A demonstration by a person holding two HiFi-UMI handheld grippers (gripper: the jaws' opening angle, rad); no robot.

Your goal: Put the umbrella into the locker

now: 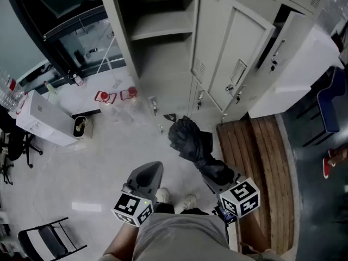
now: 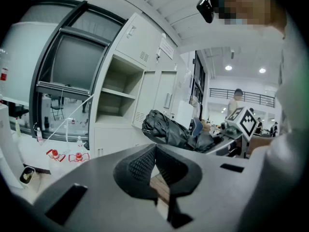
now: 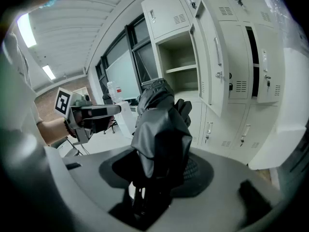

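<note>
Two grippers are facing the far open locker (image 1: 124, 42): the right gripper (image 1: 216, 174) is clamping the folded umbrella (image 1: 190, 140) ready for stowing, while the left gripper (image 1: 147, 176) is waiting clenched and empty.

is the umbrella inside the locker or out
Out. The folded umbrella sits clamped in the right gripper, short of the open locker, whose shelf shows bare.
</note>
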